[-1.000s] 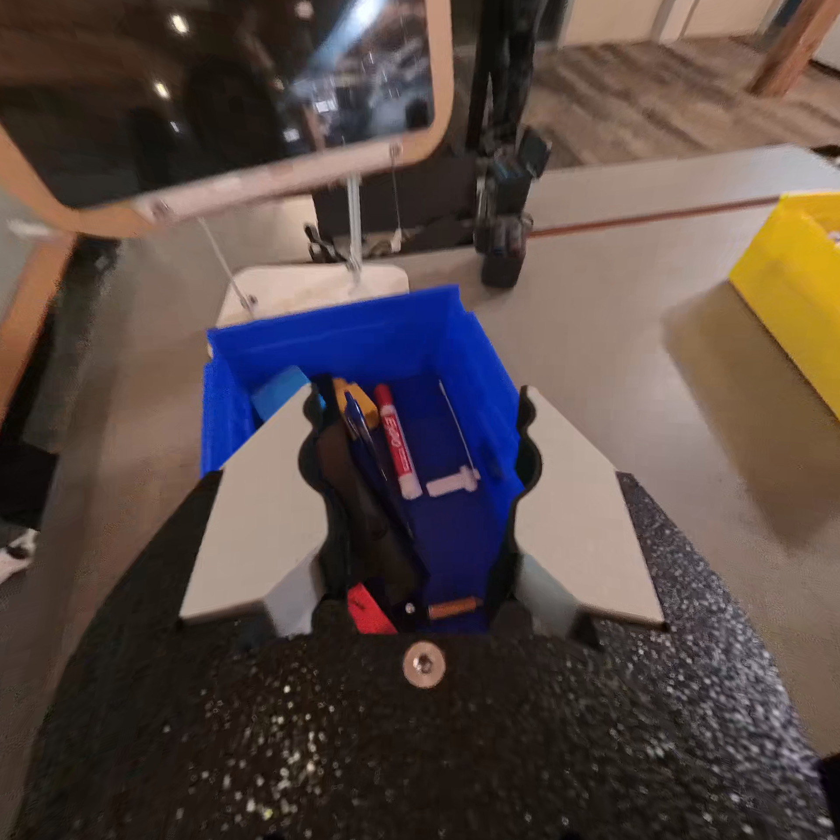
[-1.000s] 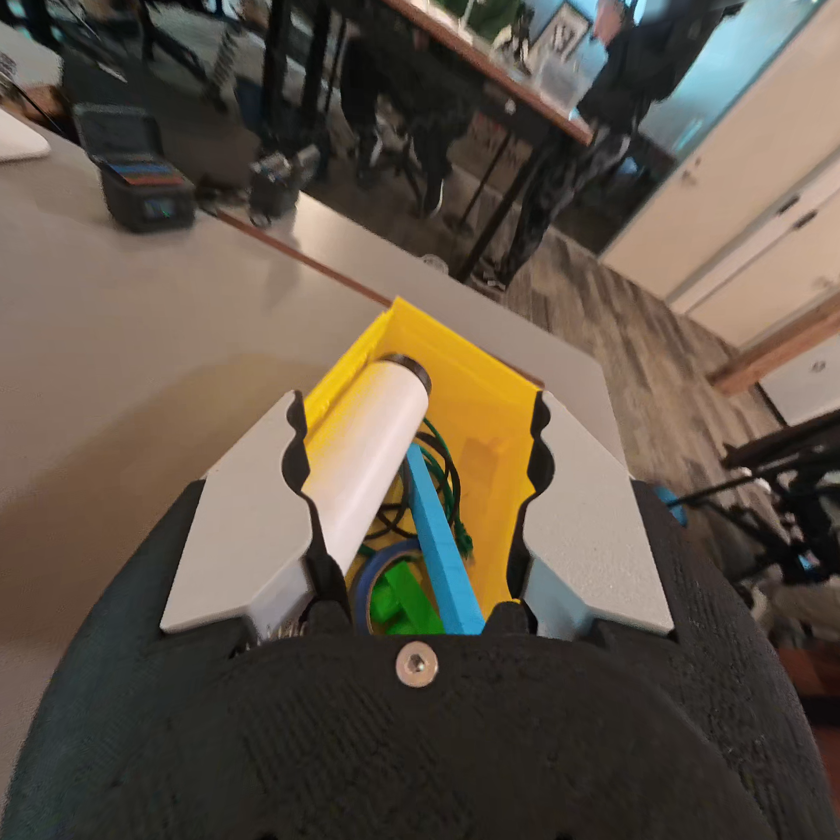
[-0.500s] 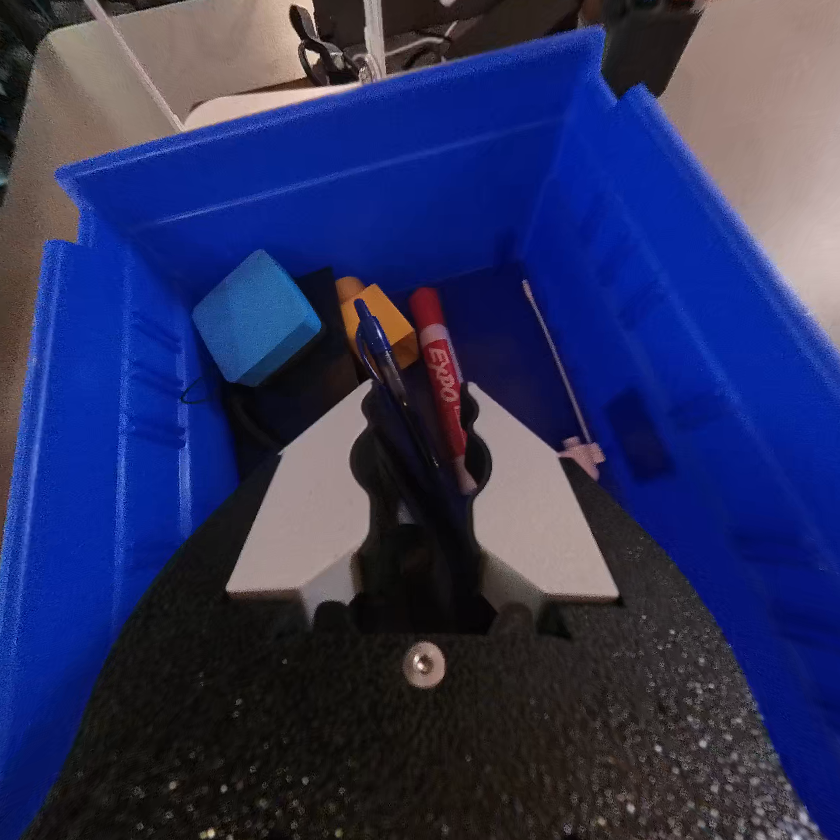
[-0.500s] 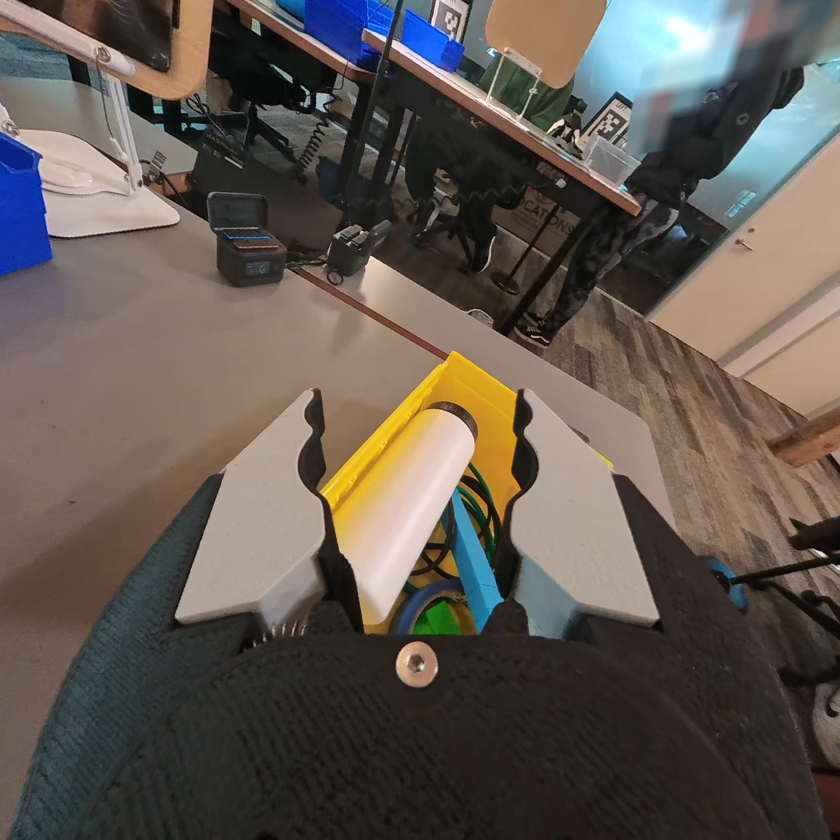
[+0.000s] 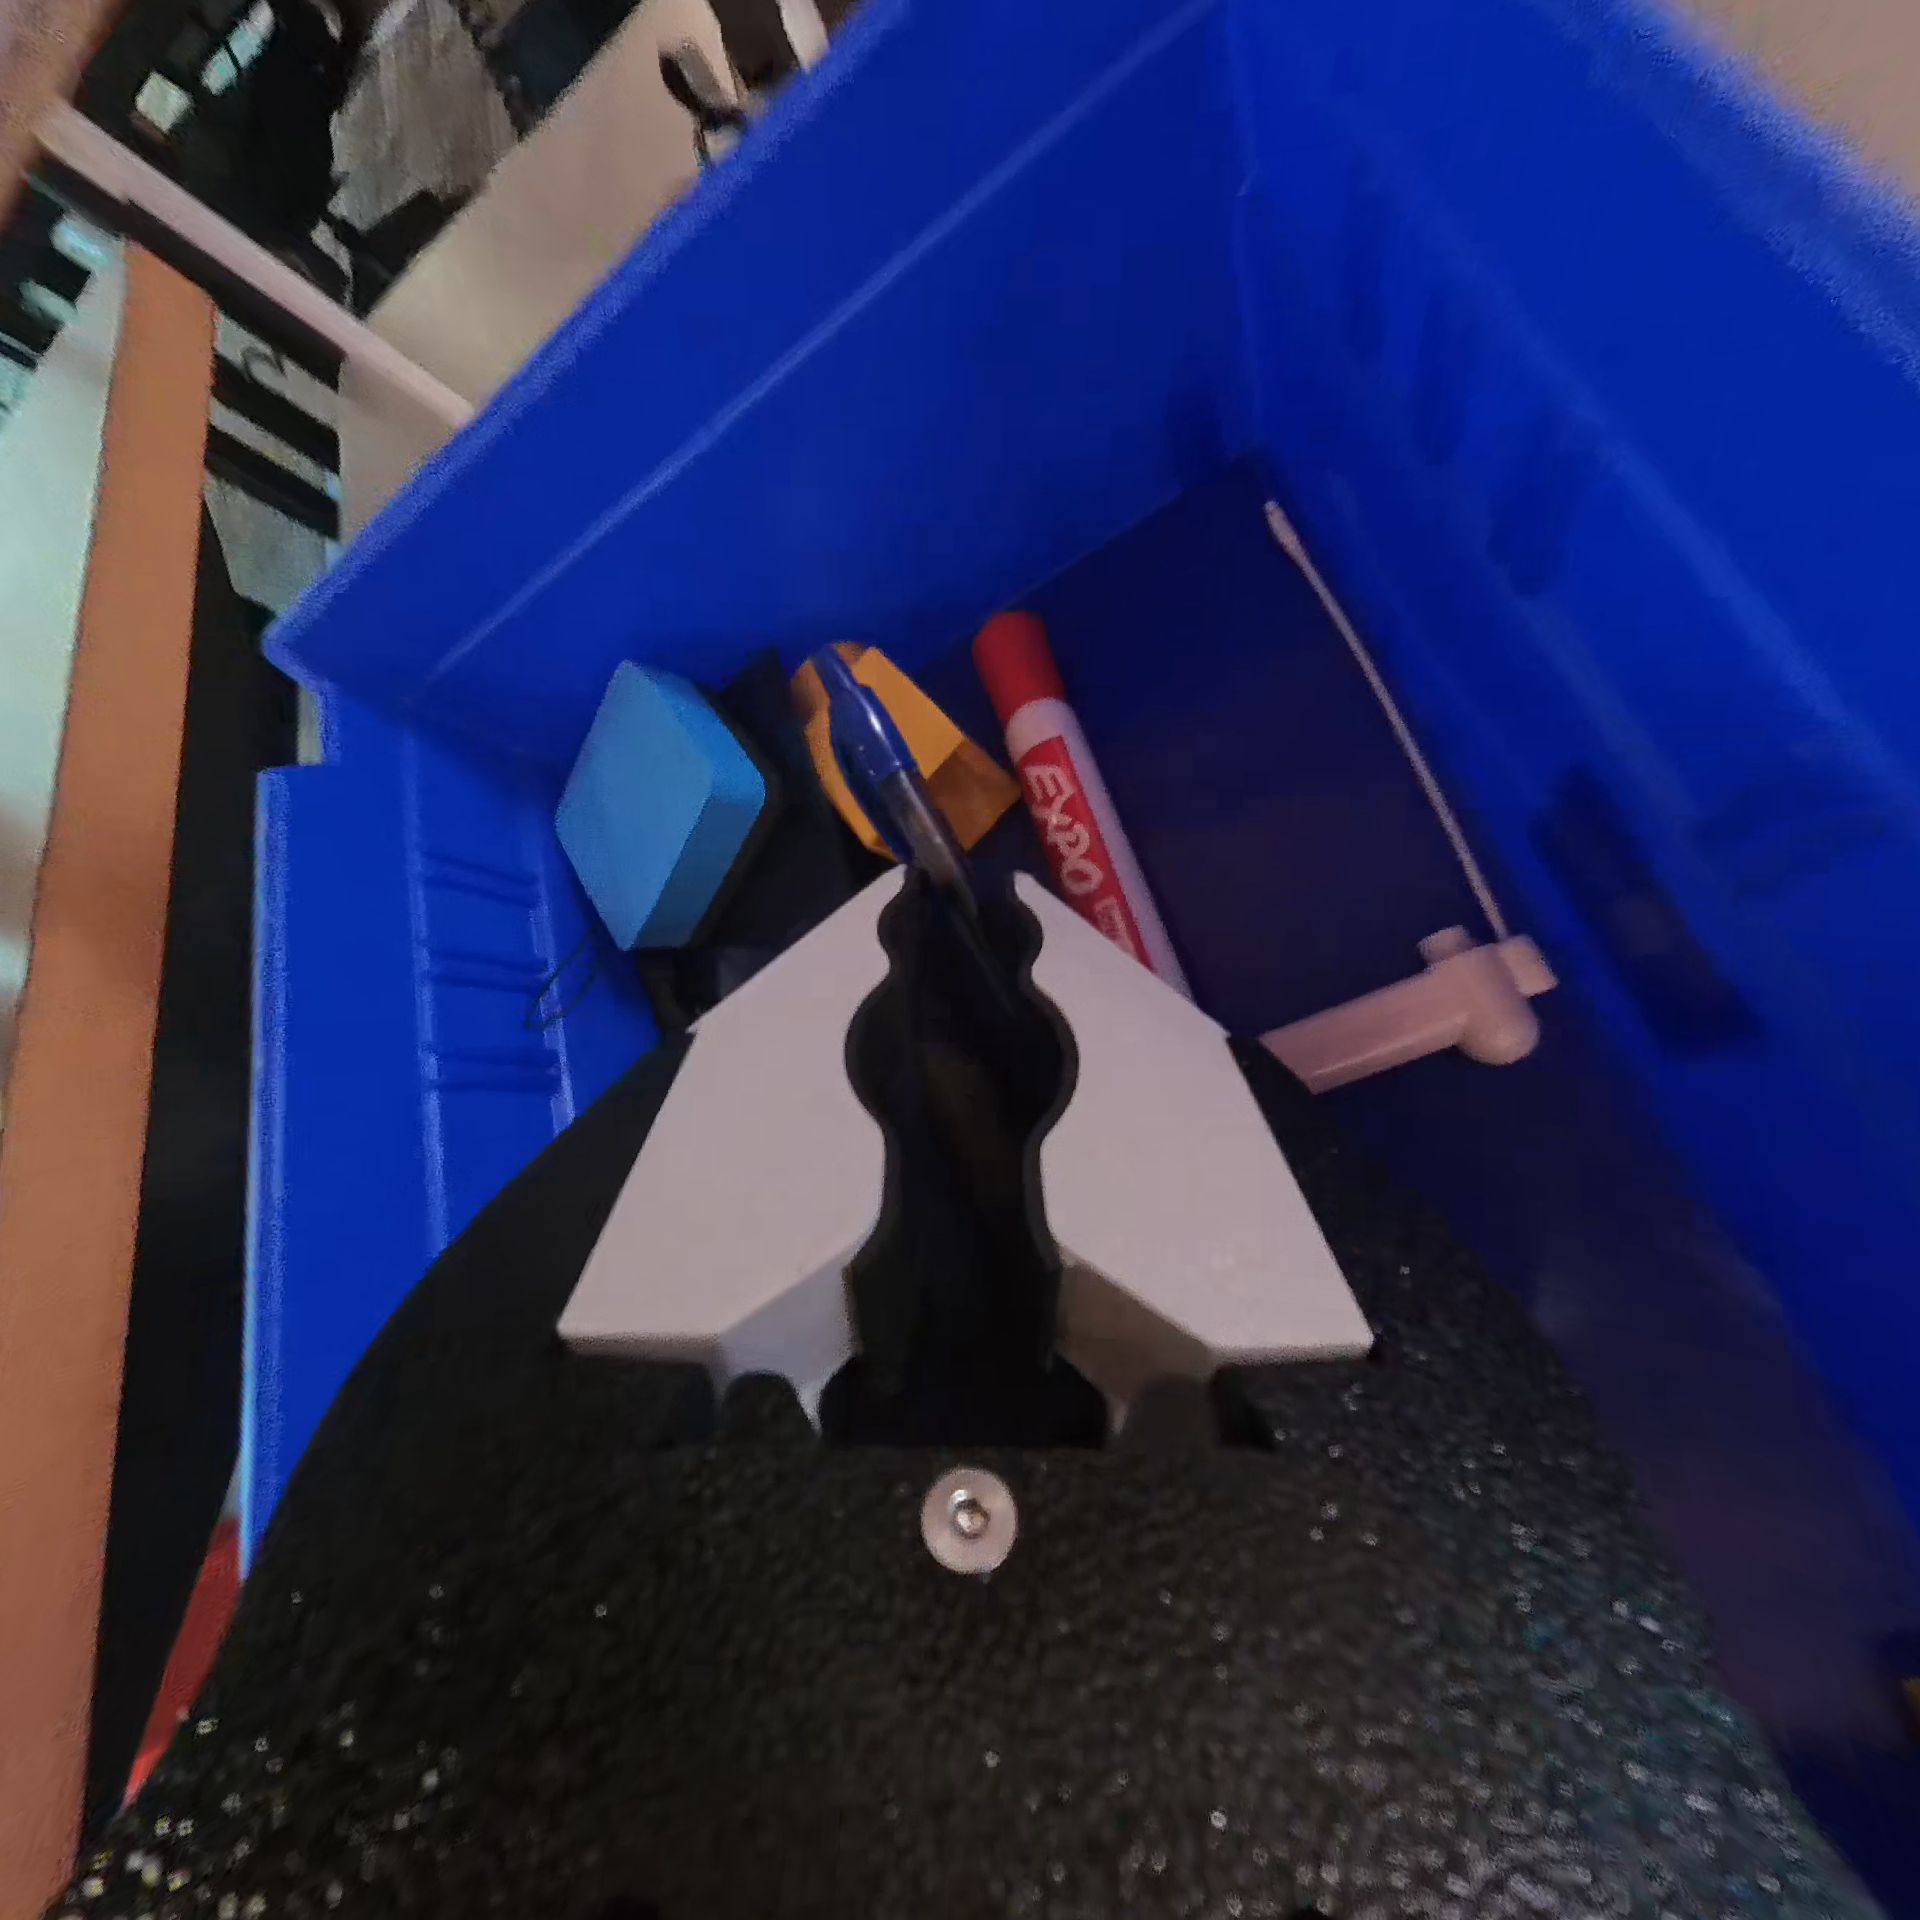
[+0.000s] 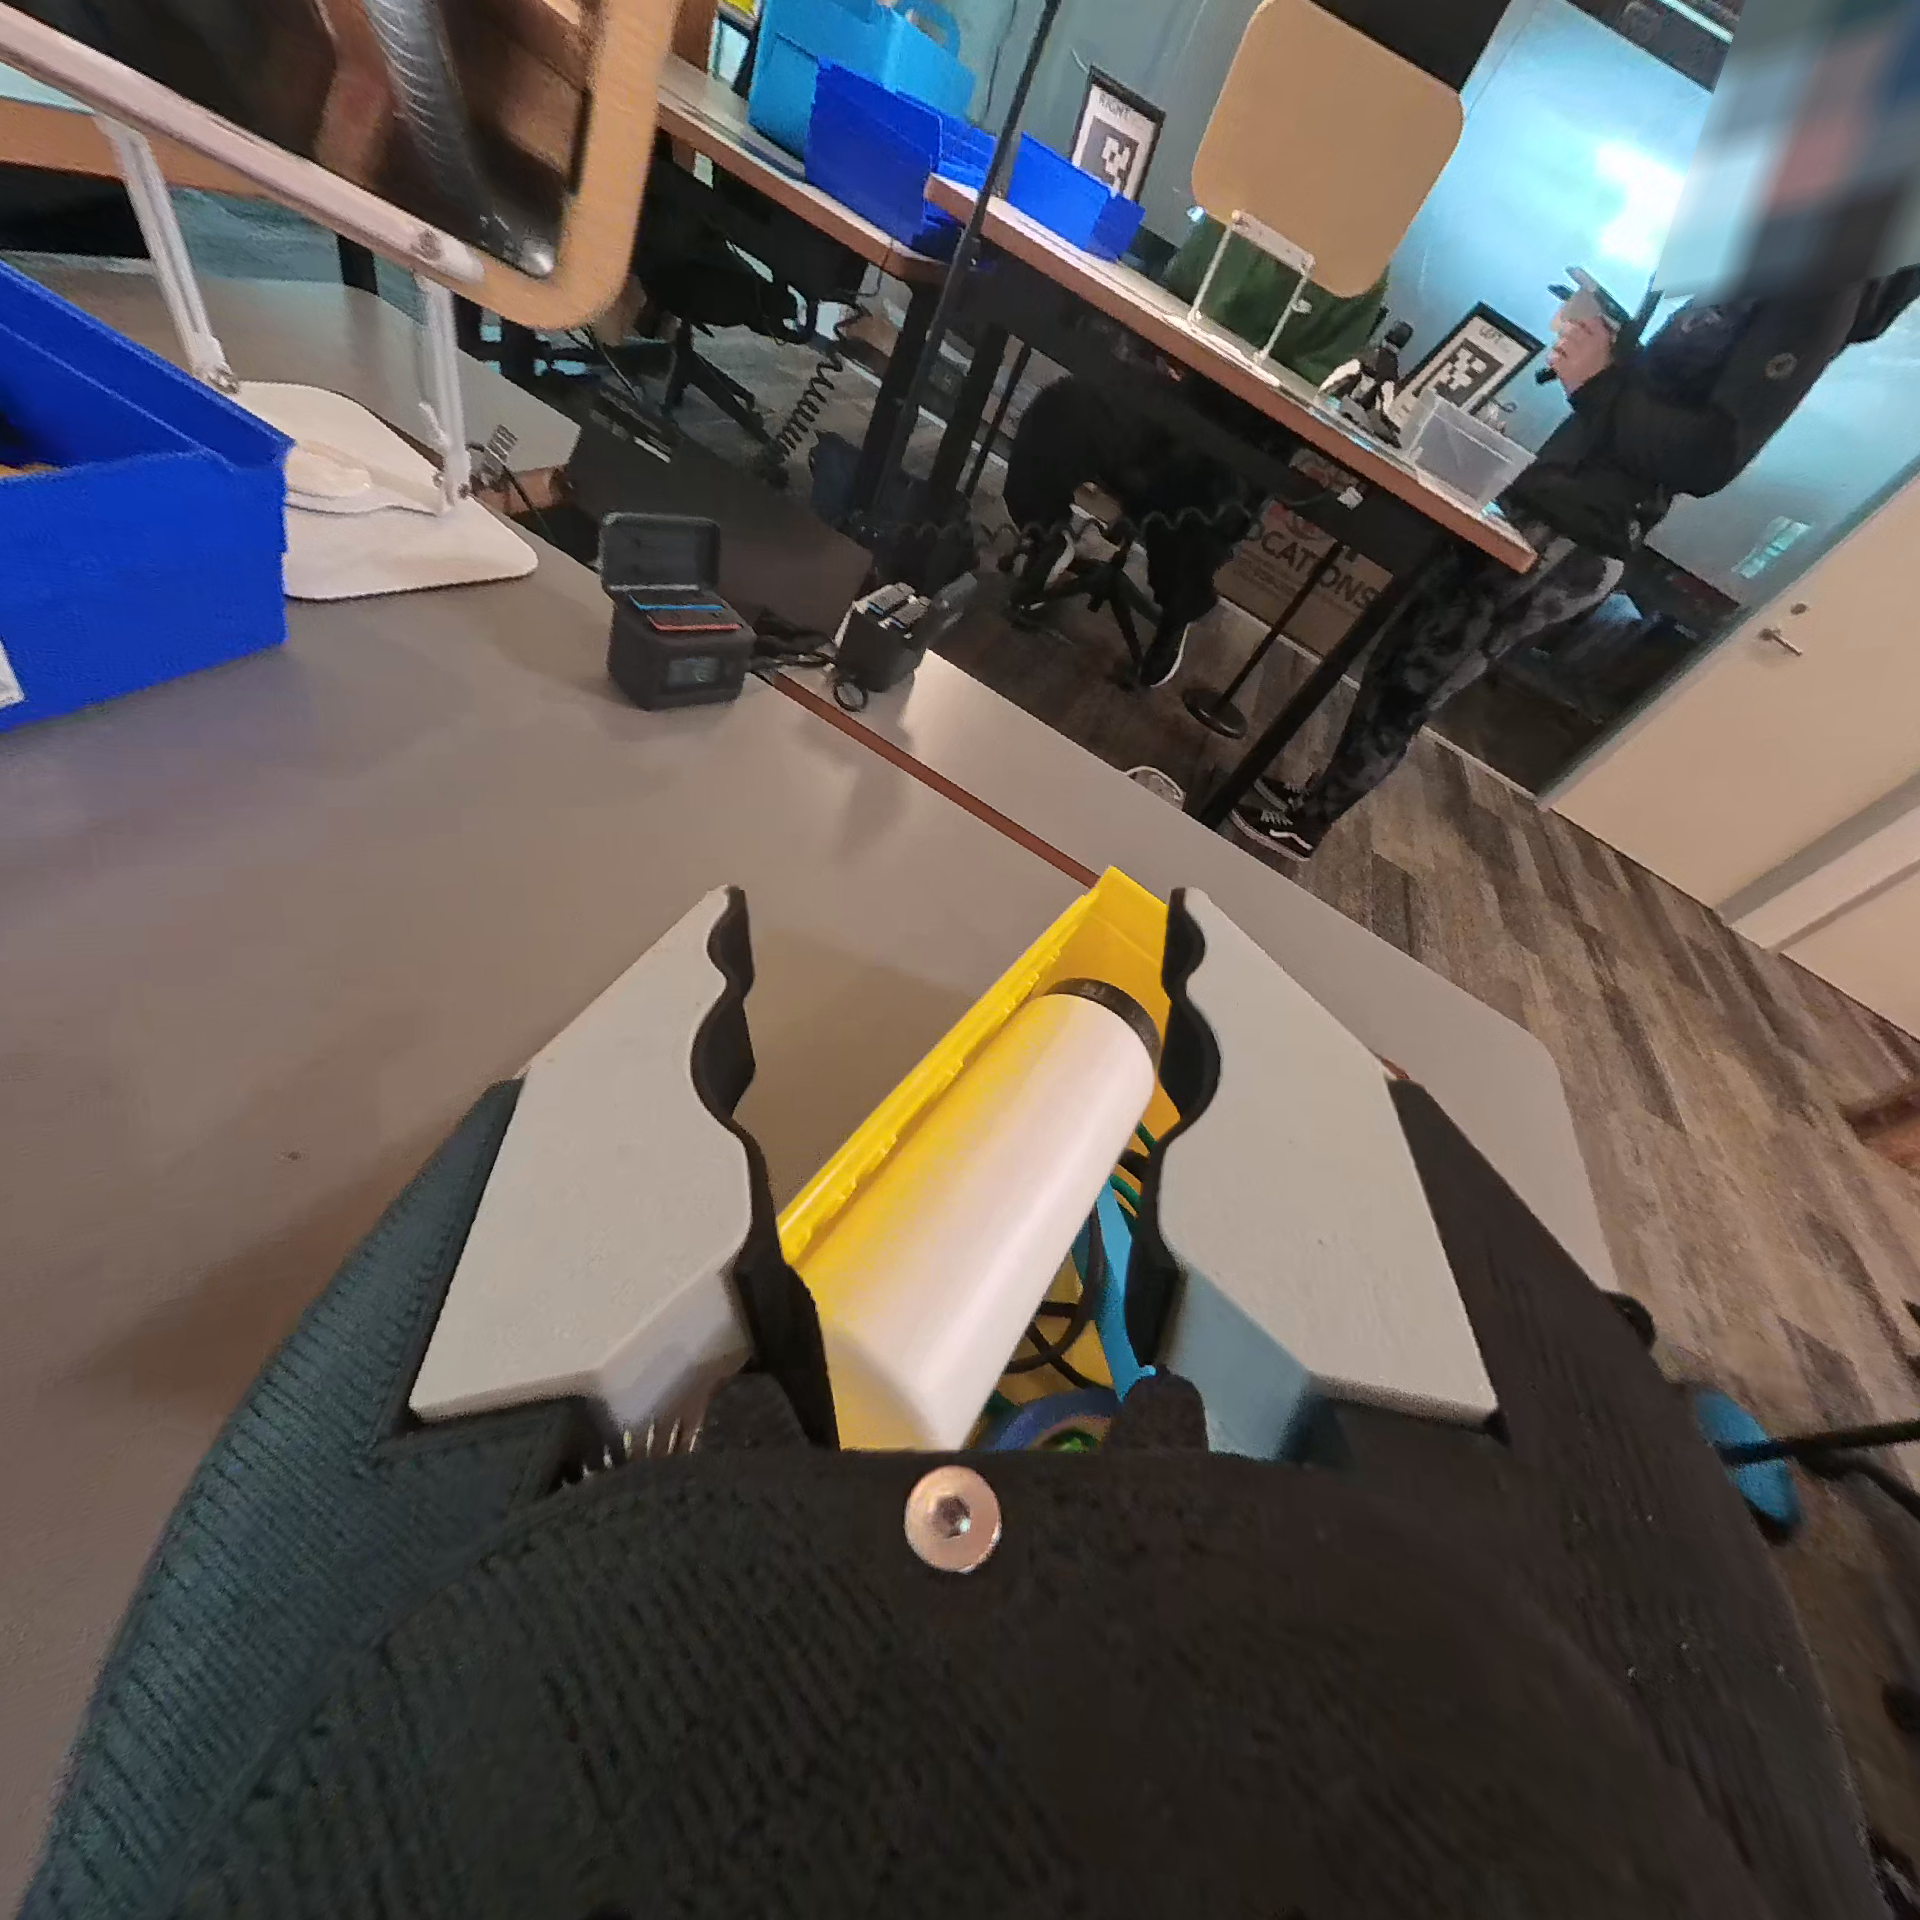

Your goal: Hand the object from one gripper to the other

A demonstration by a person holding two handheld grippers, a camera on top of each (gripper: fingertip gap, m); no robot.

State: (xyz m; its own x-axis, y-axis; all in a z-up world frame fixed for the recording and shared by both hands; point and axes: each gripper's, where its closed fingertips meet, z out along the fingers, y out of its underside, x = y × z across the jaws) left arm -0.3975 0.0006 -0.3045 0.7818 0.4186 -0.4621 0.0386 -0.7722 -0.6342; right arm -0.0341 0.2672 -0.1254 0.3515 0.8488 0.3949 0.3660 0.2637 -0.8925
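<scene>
Dim, motion-blurred left view; brighter right view, edges fisheye-warped

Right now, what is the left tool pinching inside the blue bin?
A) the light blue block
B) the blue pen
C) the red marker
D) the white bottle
B: the left tool is closed on the blue pen, while the red marker lies free beside it in the blue bin.

Saw only the cap end of the blue pen [image 5: 878, 764]; barrel lost in the dark gap between the left gripper [image 5: 961, 904] fingers. Could not identify the orange object [image 5: 935, 748] behind it. Found the white bottle [image 6: 997, 1195] base hidden under the right gripper [image 6: 956, 925], the blue bin [image 6: 125, 540] cut off at the left edge.
</scene>
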